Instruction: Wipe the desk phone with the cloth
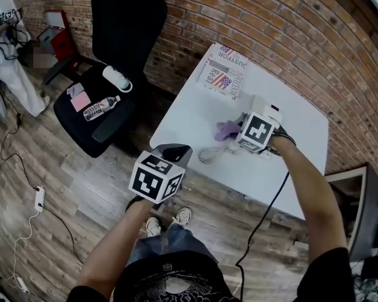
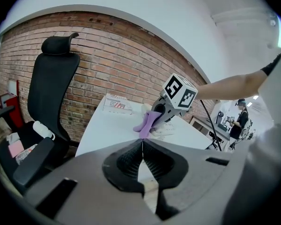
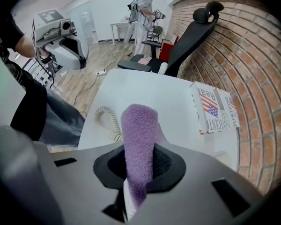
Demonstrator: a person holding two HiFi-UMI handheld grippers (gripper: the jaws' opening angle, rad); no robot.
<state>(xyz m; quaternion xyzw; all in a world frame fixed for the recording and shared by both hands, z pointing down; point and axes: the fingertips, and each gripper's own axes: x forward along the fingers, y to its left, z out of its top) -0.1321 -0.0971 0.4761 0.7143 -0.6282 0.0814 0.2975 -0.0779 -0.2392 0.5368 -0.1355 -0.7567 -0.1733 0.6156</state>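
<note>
Pinching a purple cloth (image 3: 139,135) between its two jaws, the right claw (image 3: 138,165) hangs over the white worktop (image 1: 189,115), with the cloth's fuzzy end sticking out past the jaw tips. In the head view the cloth sits at the left side of the white desk phone (image 1: 265,107), which is mostly covered by the gripper's marker cube; whether the cloth touches the phone cannot be told. The phone's coiled cord (image 1: 209,155) curls on the worktop toward the near edge.

The left claw (image 2: 141,149) is pressed together with nothing between its jaws, held off the near-left corner of the worktop, well apart from the phone.

A box printed with a flag (image 1: 223,73) lies at the far corner of the worktop, near the phone but apart from it. Left of the worktop stands a black office chair (image 1: 123,24); on its seat lie a clear bottle (image 1: 101,109), a white rounded container (image 1: 116,77) and a pink pad (image 1: 80,100).

A red brick wall (image 1: 271,24) runs behind the worktop and chair. The floor (image 1: 69,187) is grey-brown wood planking, with a white power strip (image 1: 40,198) and its cable lying on it. A person in white (image 1: 6,61) stands at the far left.
</note>
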